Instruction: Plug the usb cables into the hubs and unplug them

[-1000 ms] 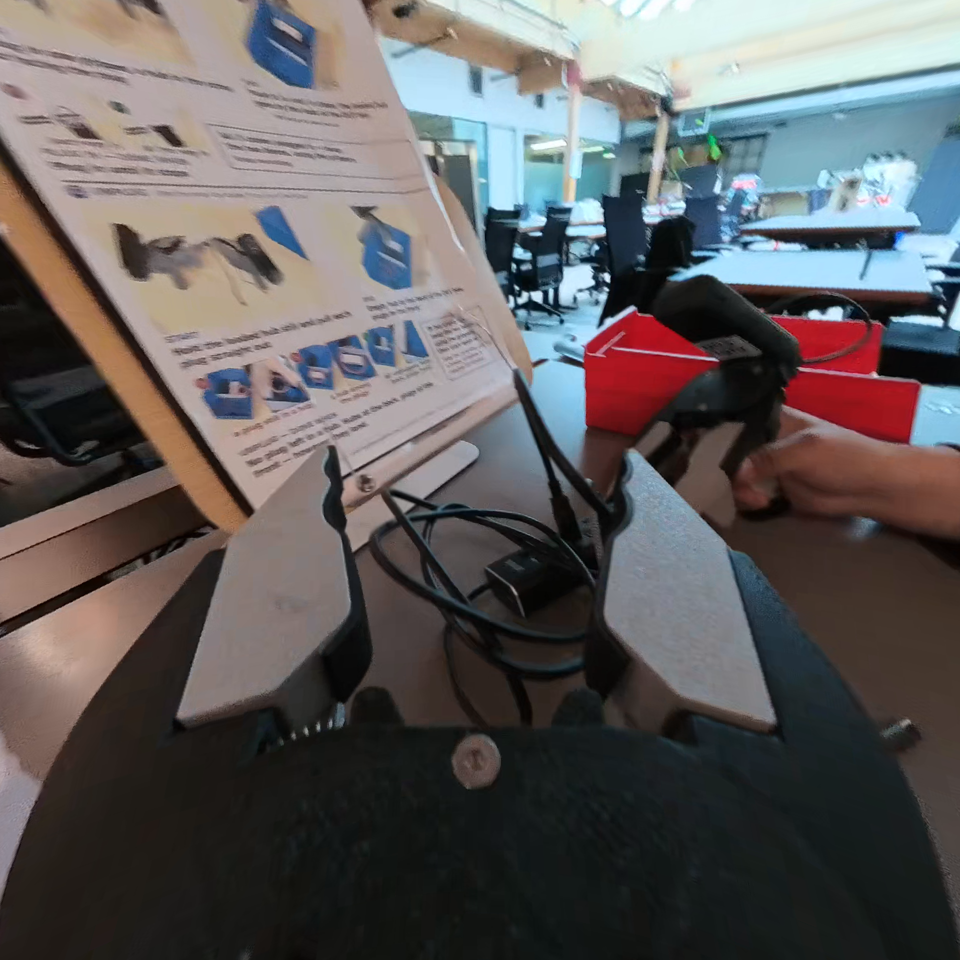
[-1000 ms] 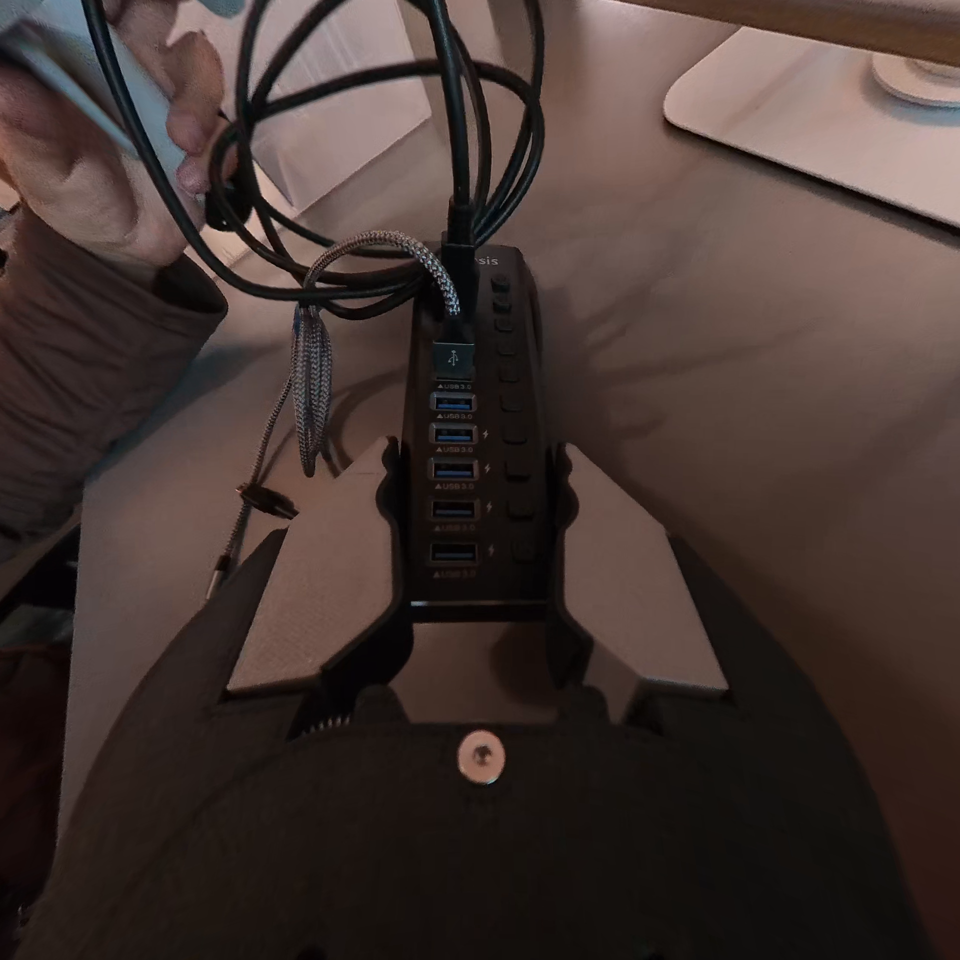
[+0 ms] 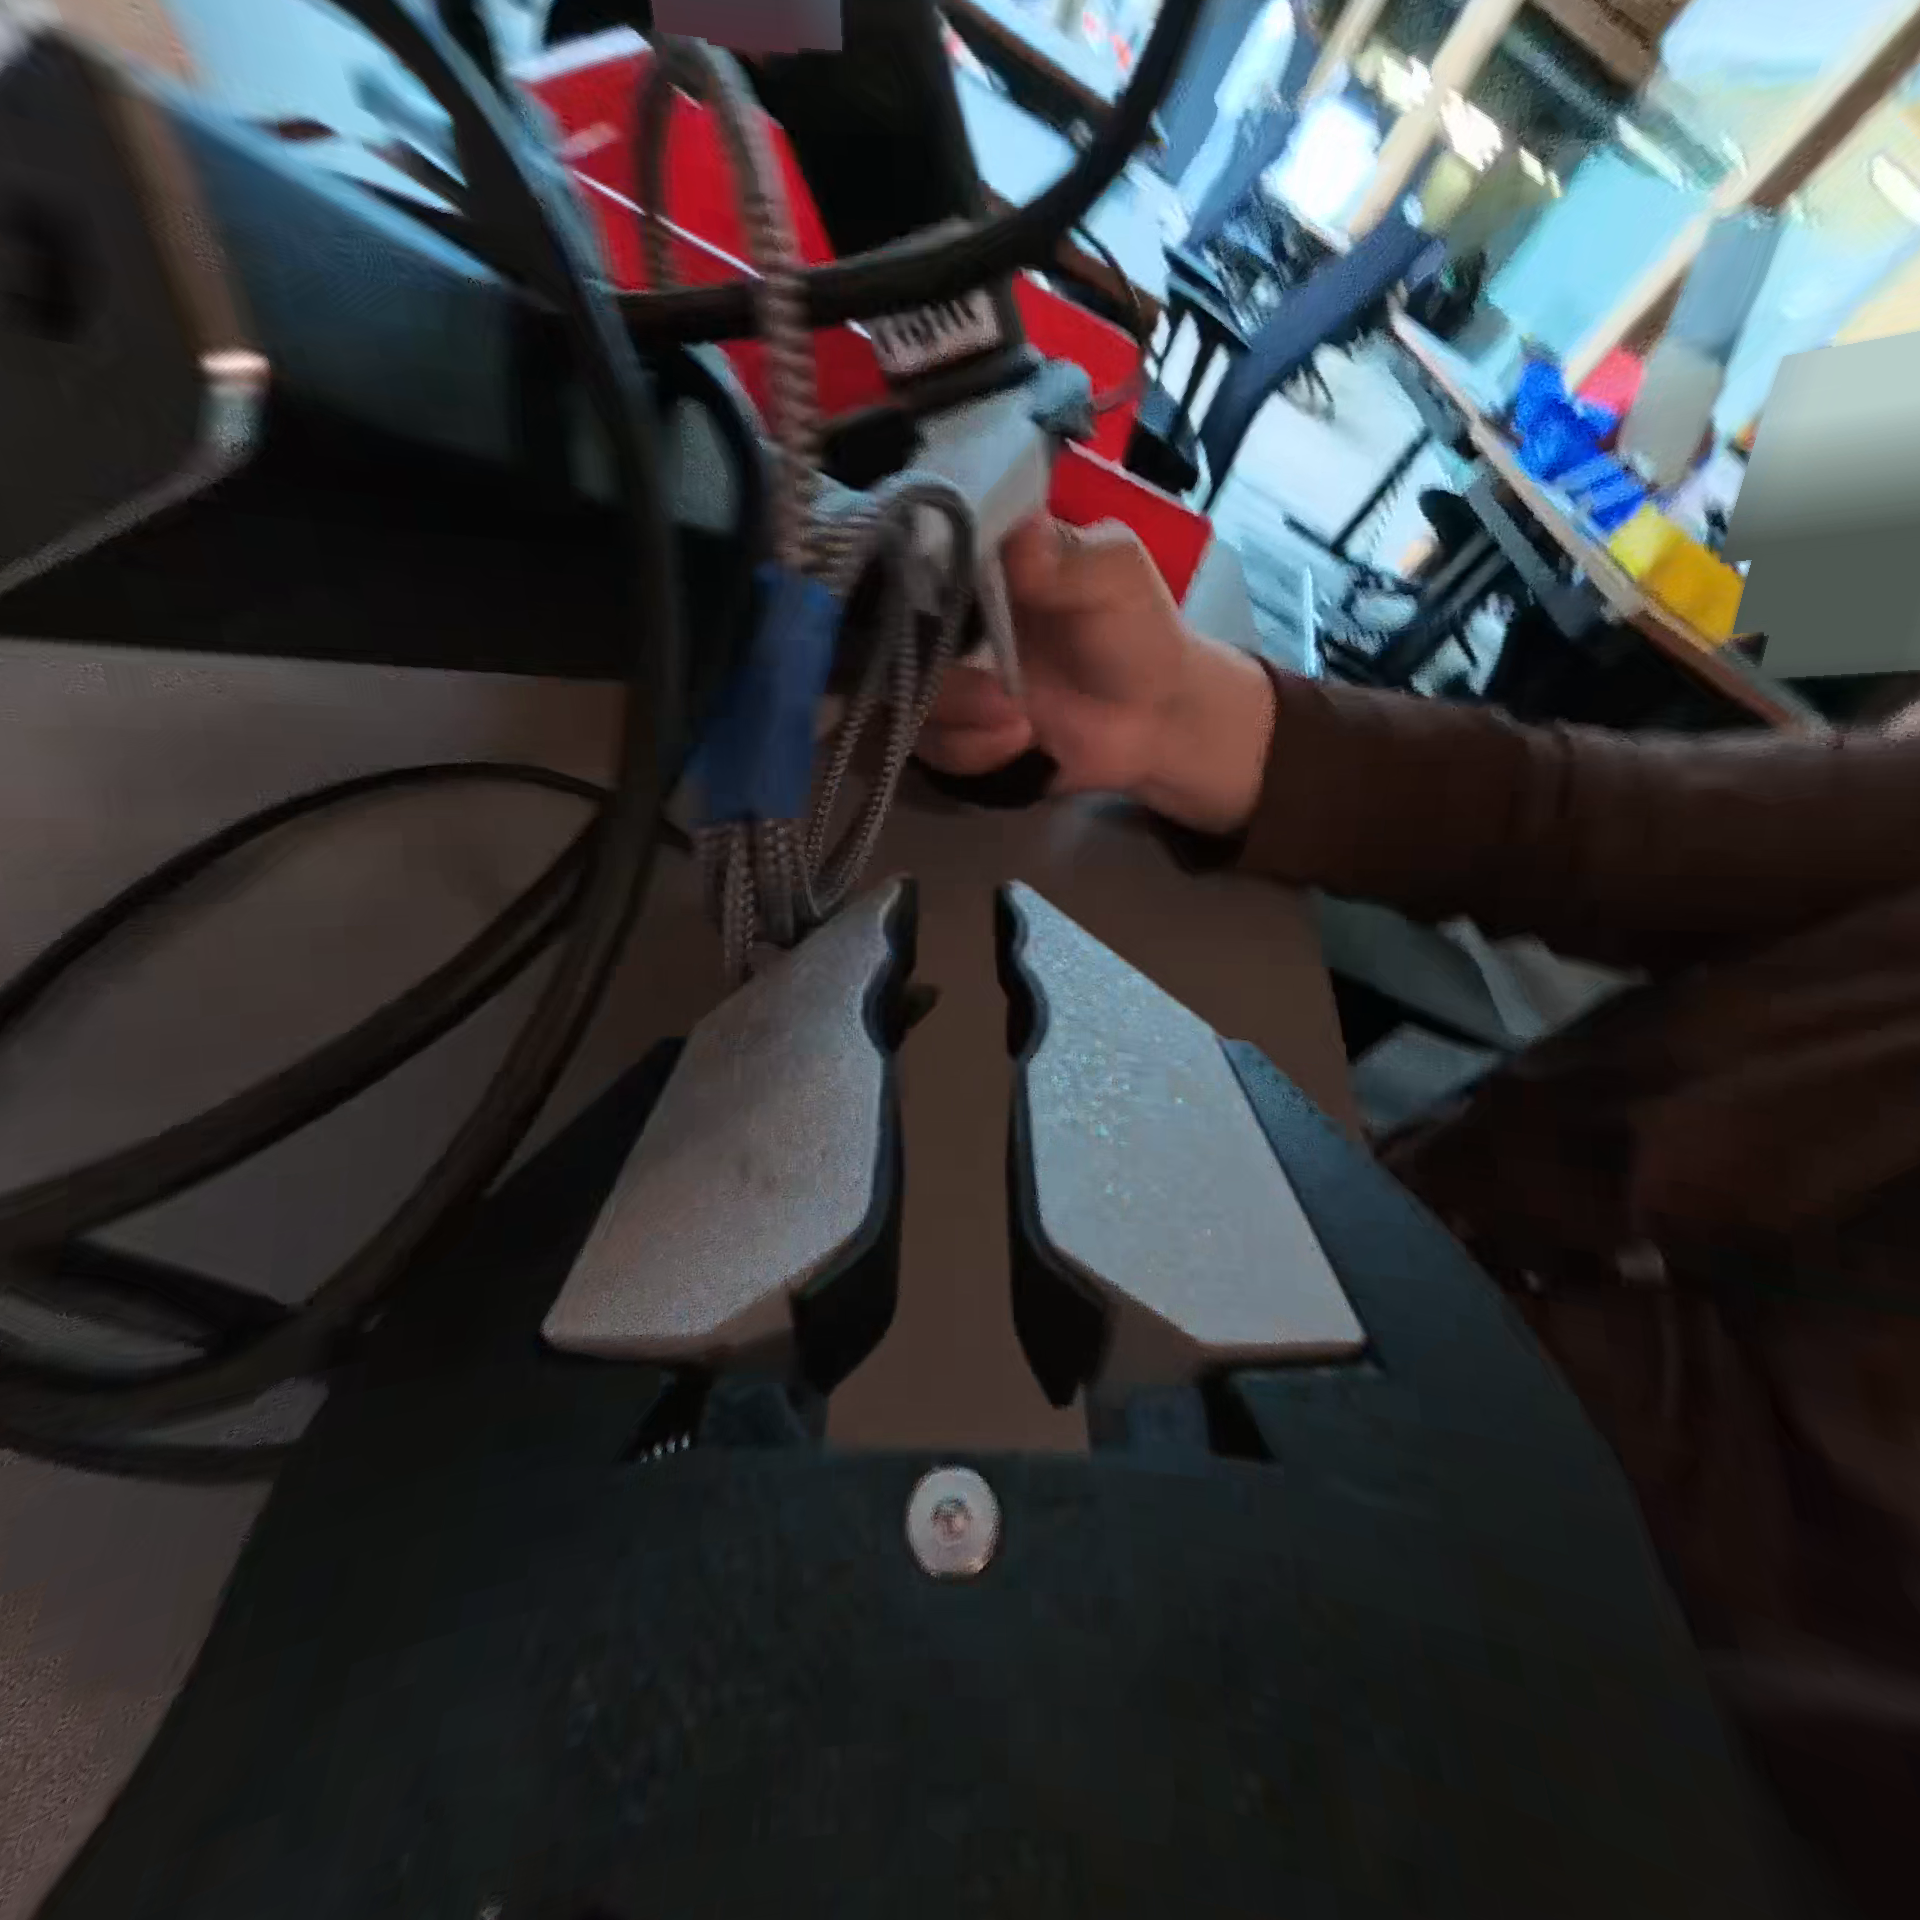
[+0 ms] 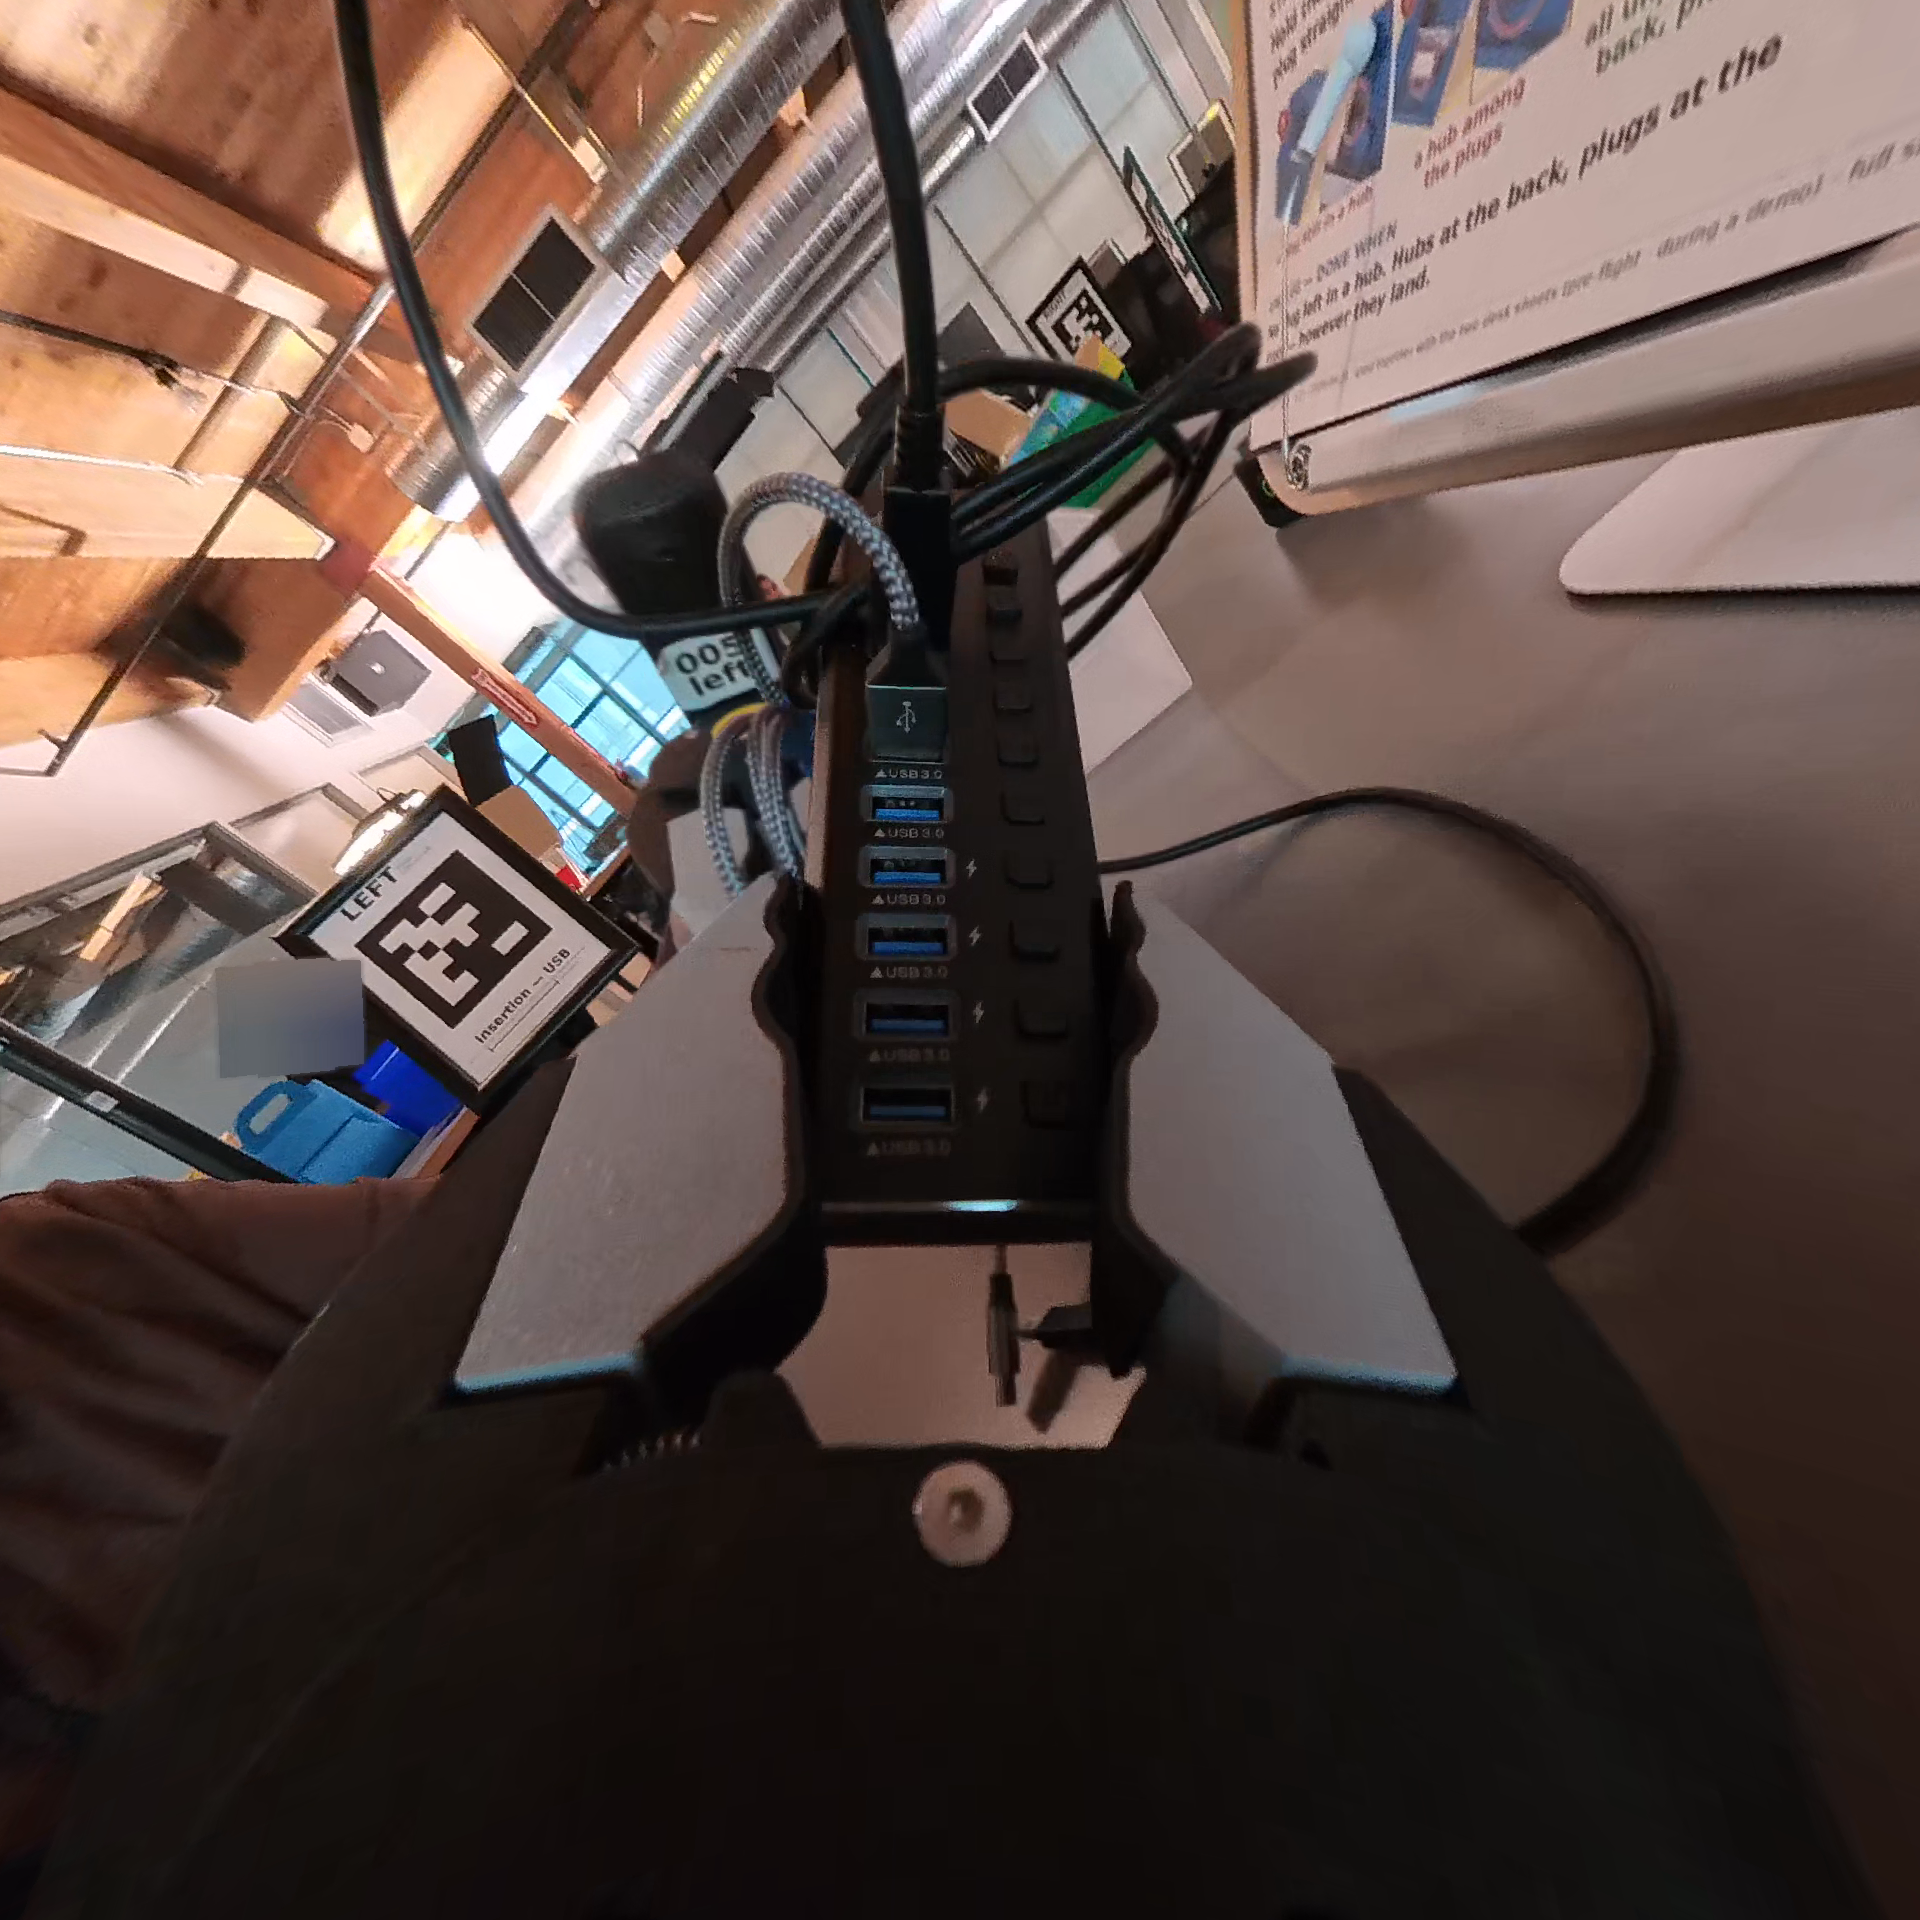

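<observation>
Our right hand-held gripper is clamped on the black hub, raised off the tabletop; five blue ports gape, a braided cable plugged above. Our left hand-held gripper stands nearly together, empty. Black cables blur; red bins beyond.

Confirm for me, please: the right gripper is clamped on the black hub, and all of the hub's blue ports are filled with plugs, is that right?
Not quite. The right gripper is clamped on the black hub, but only one plug sits in it; the five blue ports below it are empty, as the right wrist view shows.
</observation>
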Available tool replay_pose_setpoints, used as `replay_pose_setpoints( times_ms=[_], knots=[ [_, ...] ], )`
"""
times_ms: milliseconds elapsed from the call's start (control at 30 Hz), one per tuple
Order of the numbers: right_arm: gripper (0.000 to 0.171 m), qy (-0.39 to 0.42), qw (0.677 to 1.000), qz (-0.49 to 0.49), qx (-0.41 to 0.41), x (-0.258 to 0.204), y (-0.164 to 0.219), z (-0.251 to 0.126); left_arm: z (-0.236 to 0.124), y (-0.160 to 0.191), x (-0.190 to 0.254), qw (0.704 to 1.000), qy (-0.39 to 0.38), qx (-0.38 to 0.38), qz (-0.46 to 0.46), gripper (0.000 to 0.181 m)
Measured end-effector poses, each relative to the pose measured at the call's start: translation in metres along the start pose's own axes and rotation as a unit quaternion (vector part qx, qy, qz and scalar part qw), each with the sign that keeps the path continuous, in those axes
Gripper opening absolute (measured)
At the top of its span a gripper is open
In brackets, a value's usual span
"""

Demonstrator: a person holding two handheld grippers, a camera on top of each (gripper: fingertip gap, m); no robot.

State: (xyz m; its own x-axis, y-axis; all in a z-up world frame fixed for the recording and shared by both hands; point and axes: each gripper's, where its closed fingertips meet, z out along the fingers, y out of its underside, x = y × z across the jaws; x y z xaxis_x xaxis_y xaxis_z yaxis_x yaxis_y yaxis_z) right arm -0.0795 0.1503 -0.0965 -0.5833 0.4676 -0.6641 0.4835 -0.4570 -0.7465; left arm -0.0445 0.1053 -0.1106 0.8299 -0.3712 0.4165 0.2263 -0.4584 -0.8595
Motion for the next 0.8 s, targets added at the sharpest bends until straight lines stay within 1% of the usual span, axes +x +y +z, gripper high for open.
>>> replay_pose_setpoints(
  times_ms=[67,167,200,233,300,333,400,467,500,567,667,800],
  knots=[
    [0.057,-0.01,1.0,-0.005,0.009,-0.005,-0.003,-0.001,-0.002,-0.009,-0.007,0.999,-0.015,0.03,-0.012,0.011],
    [0.057,-0.009,0.999,-0.02,0.025,-0.009,-0.01,-0.004,-0.016,-0.013,-0.012,0.999,-0.031,0.045,0.0,0.013],
    [0.058,-0.004,0.999,-0.026,0.03,-0.01,-0.013,-0.005,-0.021,-0.015,-0.009,0.999,-0.017,0.052,-0.004,0.017],
    [0.057,0.001,0.999,-0.03,0.034,-0.009,-0.014,-0.007,-0.026,-0.016,-0.005,0.998,0.006,0.058,-0.01,0.017],
    [0.057,0.002,0.998,-0.037,0.043,-0.011,-0.017,-0.008,-0.034,-0.022,-0.008,0.996,0.009,0.082,-0.027,0.017],
    [0.057,-0.001,0.998,-0.042,0.048,-0.014,-0.018,-0.008,-0.037,-0.023,-0.014,0.995,-0.005,0.089,-0.034,0.013],
    [0.057,-0.012,0.997,-0.058,0.05,-0.022,-0.019,-0.008,-0.039,-0.018,-0.029,0.995,-0.051,0.077,-0.031,0.0],
    [0.057,-0.021,0.996,-0.077,0.05,-0.031,-0.02,-0.006,-0.038,-0.012,-0.043,0.993,-0.104,0.055,-0.013,0.01],
    [0.057,-0.023,0.995,-0.084,0.05,-0.035,-0.02,-0.005,-0.036,-0.011,-0.044,0.992,-0.112,0.049,-0.006,0.011],
    [0.057,-0.029,0.994,-0.09,0.048,-0.04,-0.019,-0.004,-0.031,-0.014,-0.04,0.993,-0.104,0.061,-0.002,0.012],
    [0.057,-0.036,0.994,-0.097,0.044,-0.043,-0.016,-0.002,-0.025,-0.026,-0.024,0.994,-0.053,0.099,-0.001,0.017],
    [0.057,-0.053,0.99,-0.123,0.042,-0.053,-0.015,0.0,-0.022,-0.03,-0.015,0.993,-0.028,0.11,0.011,0.023]
  ],
)
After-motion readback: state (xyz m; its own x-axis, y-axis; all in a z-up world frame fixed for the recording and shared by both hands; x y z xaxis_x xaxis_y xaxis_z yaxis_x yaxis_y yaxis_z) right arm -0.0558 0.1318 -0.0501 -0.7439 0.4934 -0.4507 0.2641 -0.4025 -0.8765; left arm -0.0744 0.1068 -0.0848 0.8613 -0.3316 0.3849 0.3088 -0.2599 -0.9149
